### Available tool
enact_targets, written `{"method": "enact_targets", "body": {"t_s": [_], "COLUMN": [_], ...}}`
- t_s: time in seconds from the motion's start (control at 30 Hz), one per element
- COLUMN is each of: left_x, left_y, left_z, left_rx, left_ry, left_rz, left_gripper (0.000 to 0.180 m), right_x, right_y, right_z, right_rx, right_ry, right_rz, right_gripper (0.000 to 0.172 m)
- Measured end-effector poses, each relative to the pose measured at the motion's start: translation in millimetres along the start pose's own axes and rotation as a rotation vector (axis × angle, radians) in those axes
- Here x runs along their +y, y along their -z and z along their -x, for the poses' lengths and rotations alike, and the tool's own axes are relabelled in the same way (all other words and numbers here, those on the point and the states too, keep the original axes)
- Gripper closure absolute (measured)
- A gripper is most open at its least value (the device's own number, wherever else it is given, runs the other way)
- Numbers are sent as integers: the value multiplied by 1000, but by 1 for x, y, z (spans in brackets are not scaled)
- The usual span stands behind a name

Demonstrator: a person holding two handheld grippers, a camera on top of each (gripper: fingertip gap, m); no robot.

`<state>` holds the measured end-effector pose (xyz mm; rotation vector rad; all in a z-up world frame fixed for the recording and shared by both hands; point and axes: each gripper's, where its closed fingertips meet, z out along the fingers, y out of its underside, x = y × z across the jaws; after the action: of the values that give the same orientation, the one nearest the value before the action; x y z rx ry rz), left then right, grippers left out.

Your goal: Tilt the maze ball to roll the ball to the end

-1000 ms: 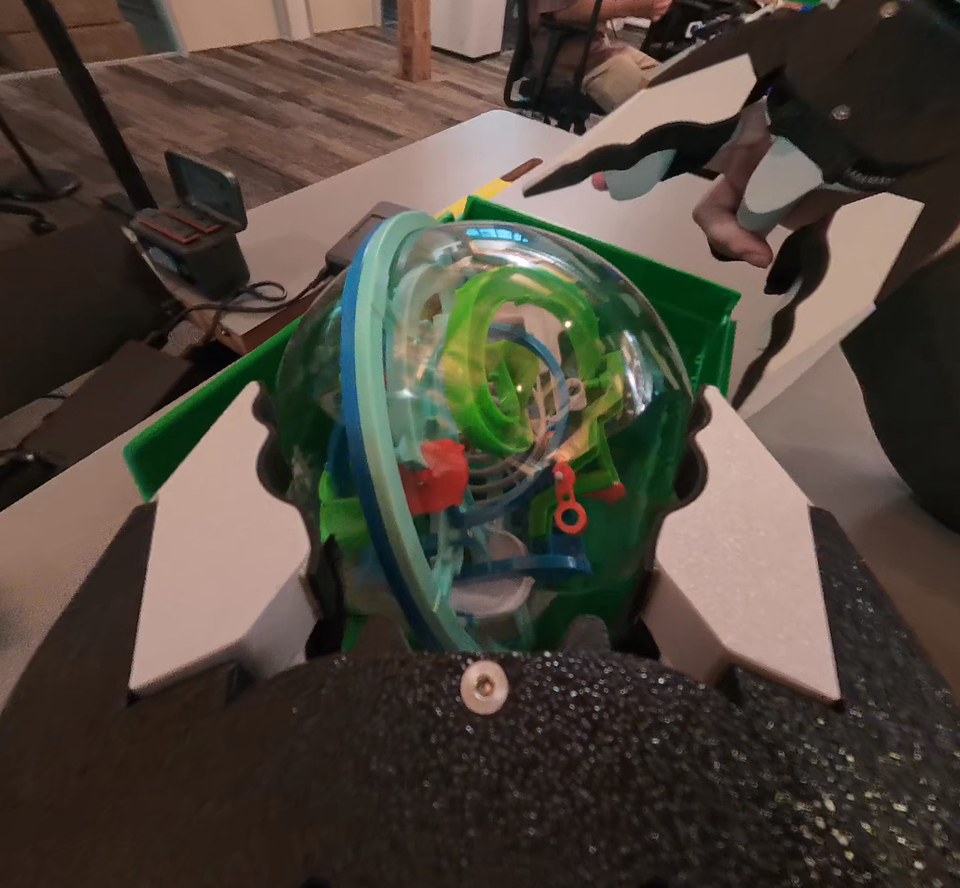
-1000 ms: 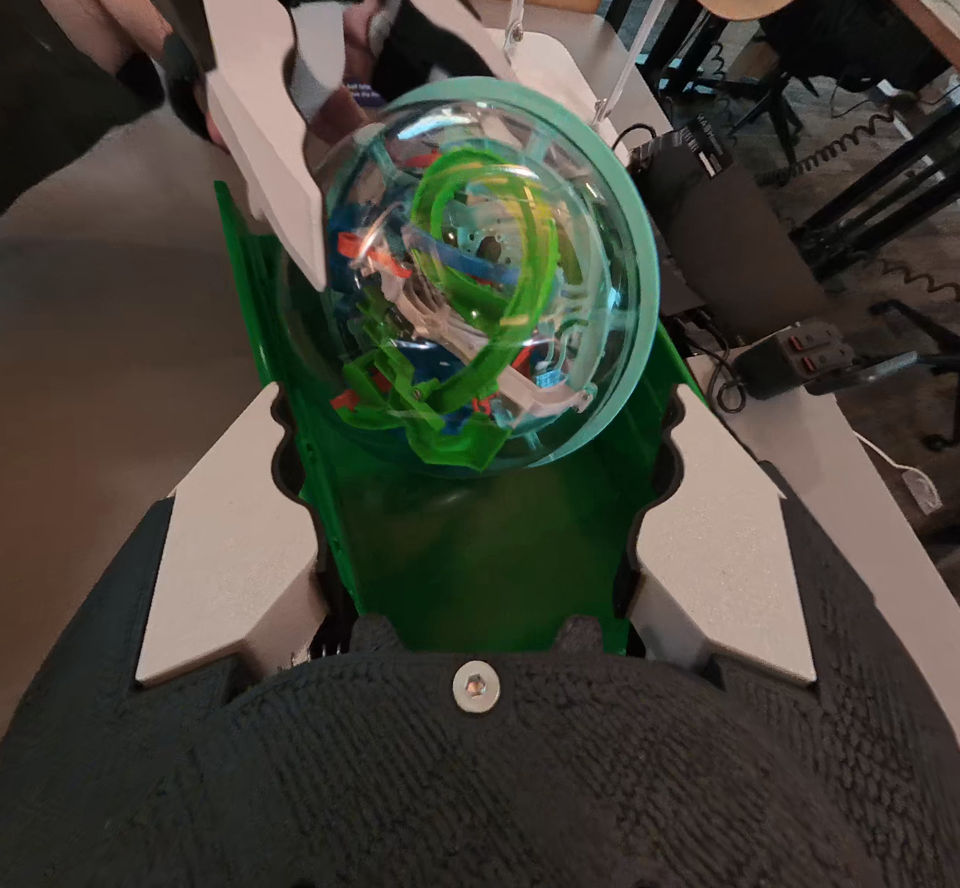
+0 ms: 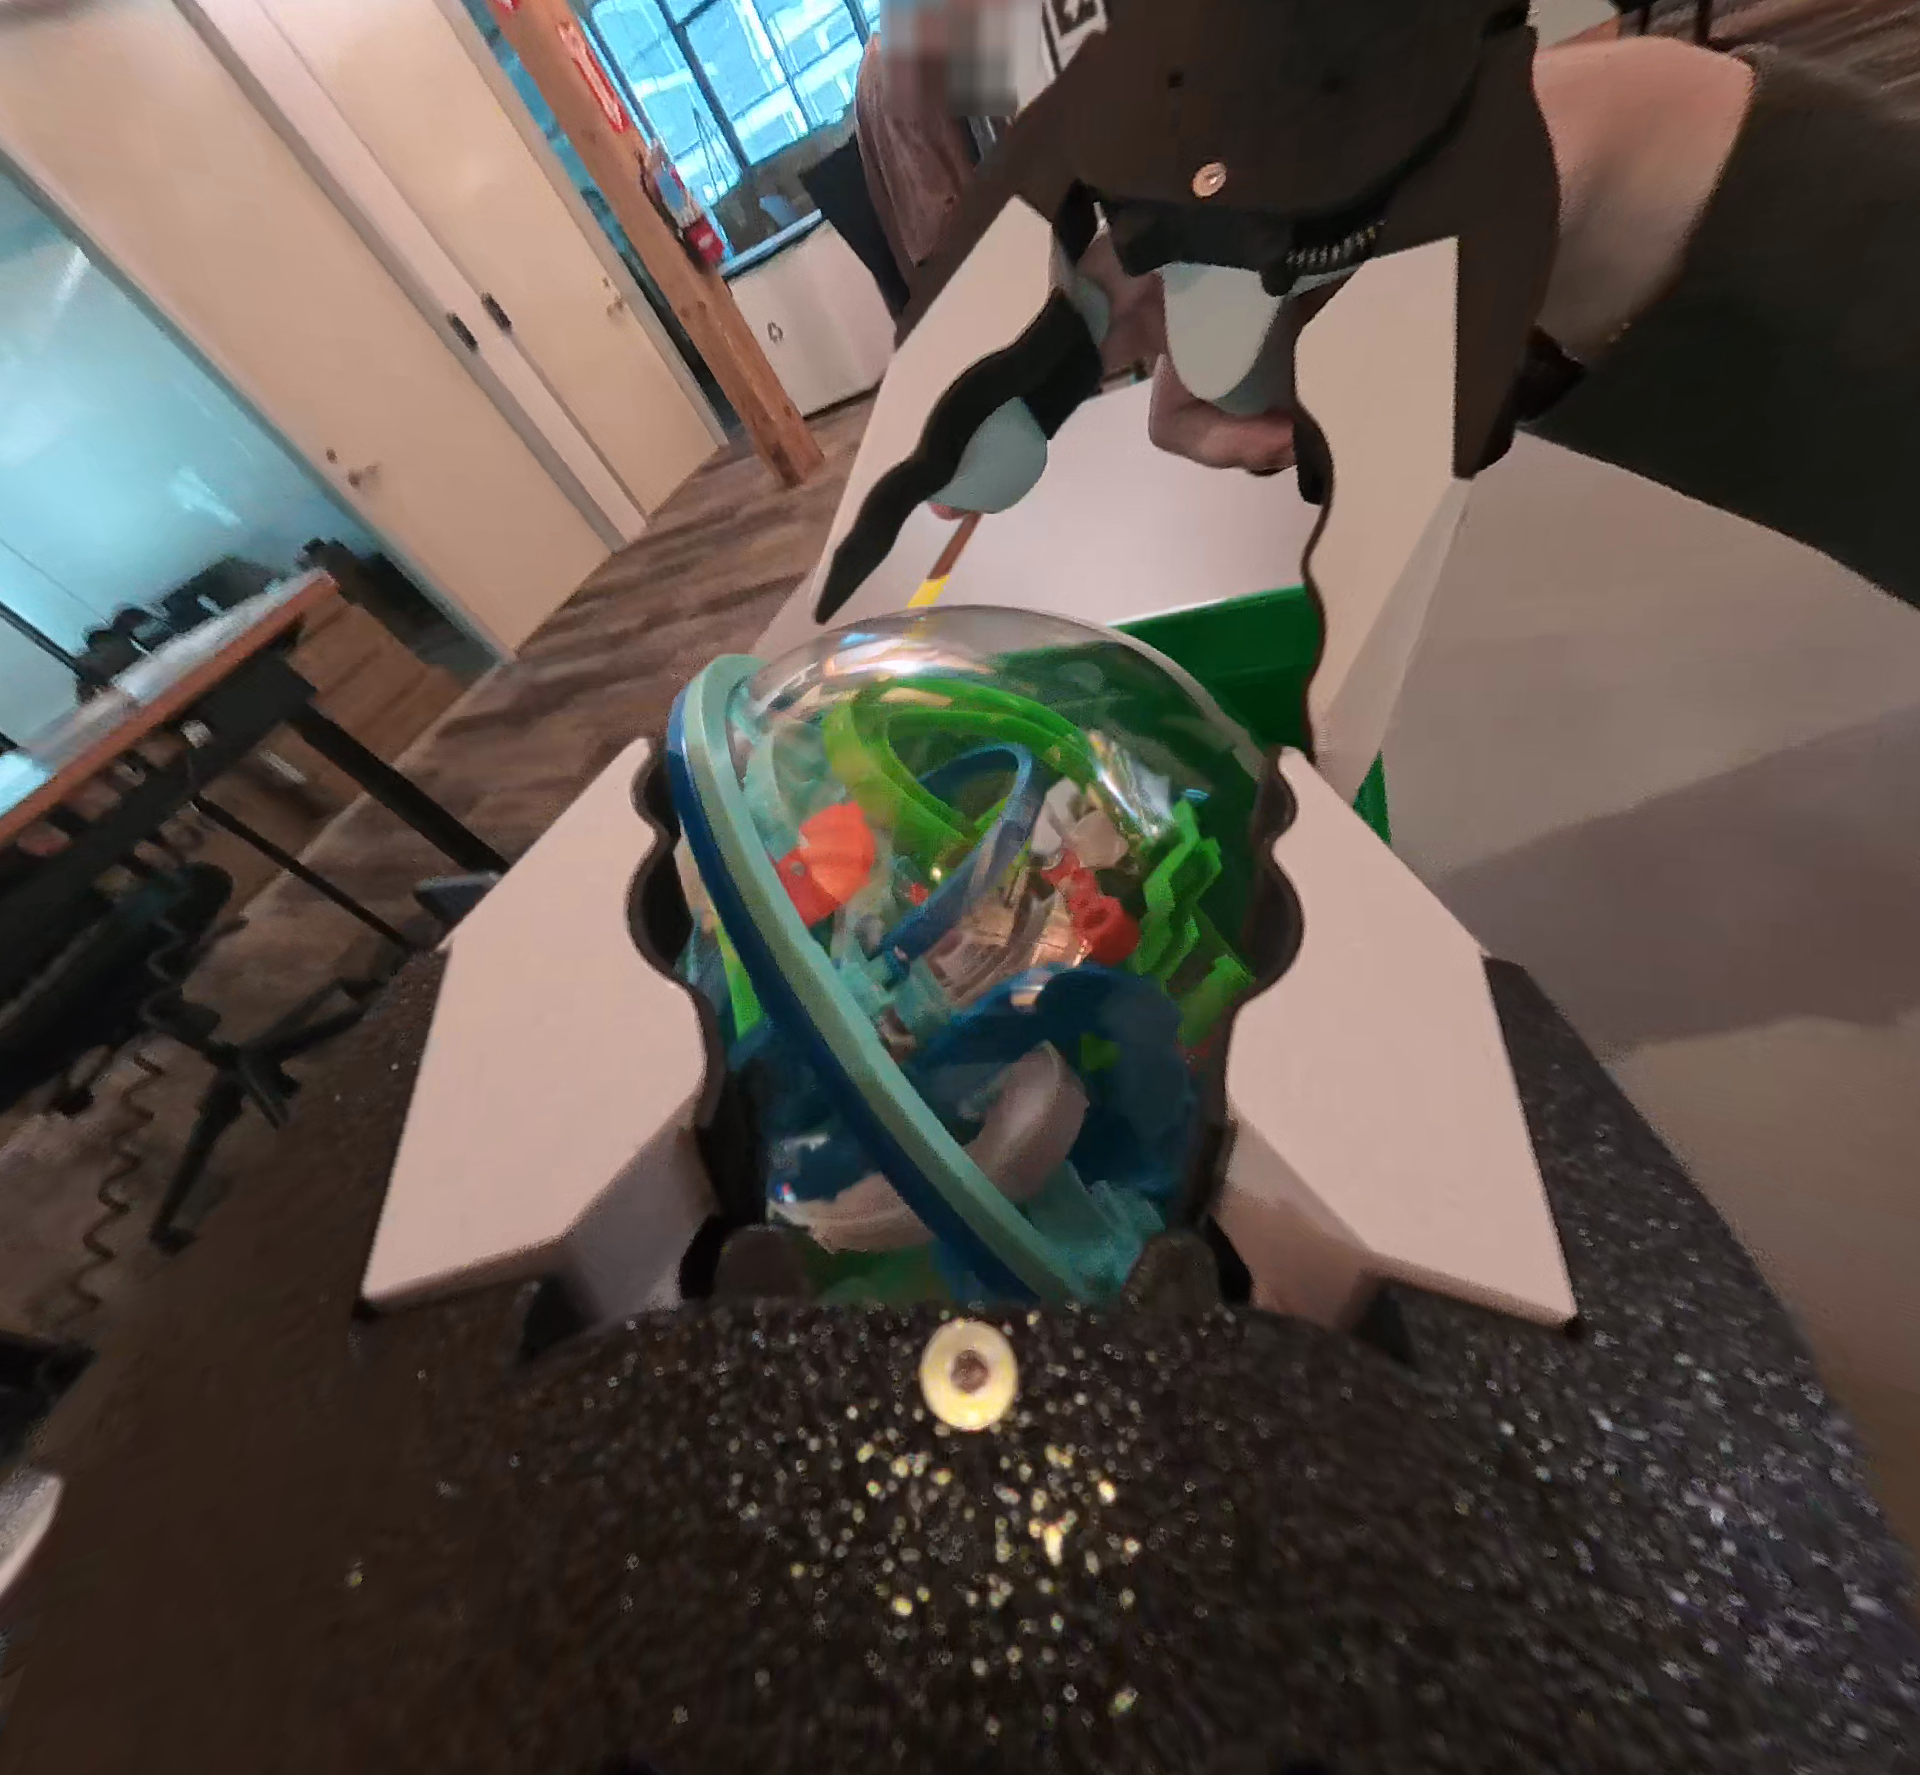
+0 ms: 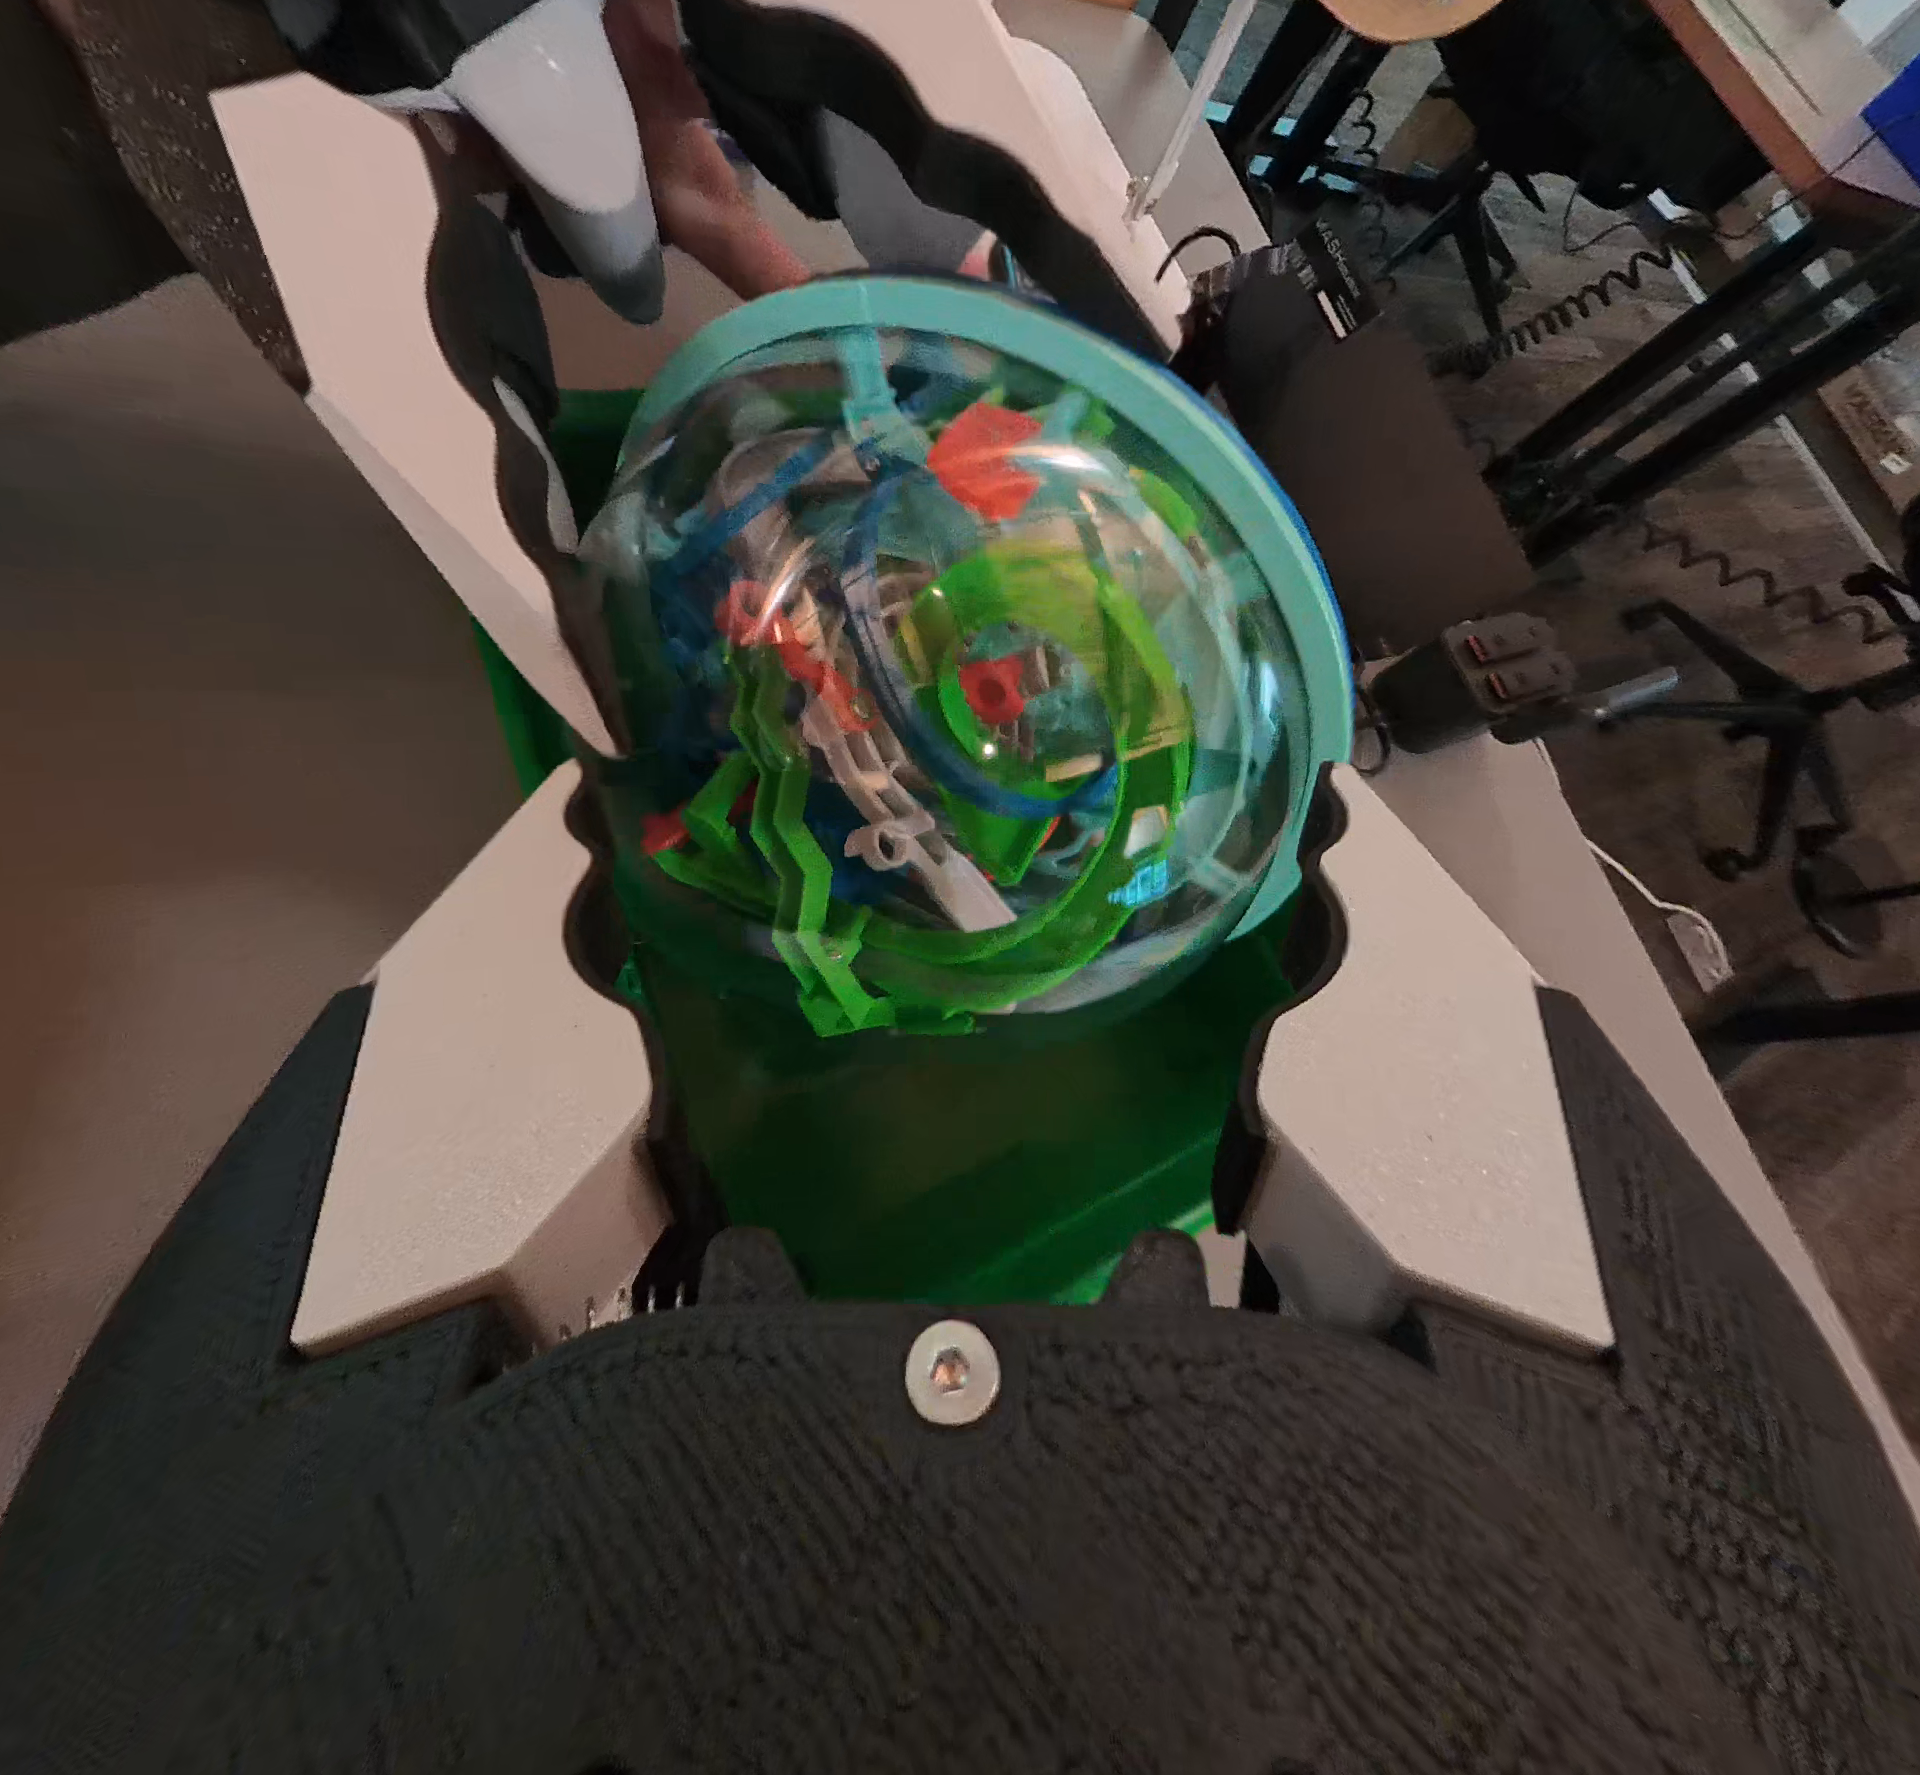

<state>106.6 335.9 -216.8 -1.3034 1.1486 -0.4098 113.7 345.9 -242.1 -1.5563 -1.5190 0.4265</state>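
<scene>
Our left tongs were clamped on the maze ball, both wavy black pads pressed against its clear shell, which filled the middle of the left wrist view right back to the throat of the jaws. The teal and blue rim ran slantwise down through that grip.

Our right tongs stood spread wide. In the right wrist view the maze ball sat at centre frame, only its near edge reaching between the fingertips; its teal rim came just beside the right-hand pad, and we could not tell whether they touched. The left-hand pad stood apart from the shell.

That view alone showed the green base spread beneath the sphere and filling the gap between our fingers, with the left tongs reaching down from the upper left onto the far side of the ball. The left wrist view showed only a strip of that base behind the sphere, and the right tongs hanging open from the upper right, tips just above and beside the shell. It also showed doors and a wooden post at upper left.
</scene>
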Motion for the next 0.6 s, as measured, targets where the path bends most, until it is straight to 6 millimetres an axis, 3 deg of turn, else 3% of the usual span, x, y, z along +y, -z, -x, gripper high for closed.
{"method": "enact_targets", "body": {"t_s": [0.2,0.4,0.6], "left_x": [-4,-7,-15], "left_y": [-10,-6,-1], "left_z": [-12,-9,-4], "left_rx": [11,6,-42], "left_ry": [-97,-77,-194], "left_rz": [-1,-32,-58], "left_gripper": [79,86,130], "right_x": [6,-9,-26], "right_y": [16,25,36], "right_z": [0,5,-2], "right_rx": [67,115,175], "right_ry": [63,200,230], "right_rz": [97,94,11], "right_gripper": [51,74,103]}}
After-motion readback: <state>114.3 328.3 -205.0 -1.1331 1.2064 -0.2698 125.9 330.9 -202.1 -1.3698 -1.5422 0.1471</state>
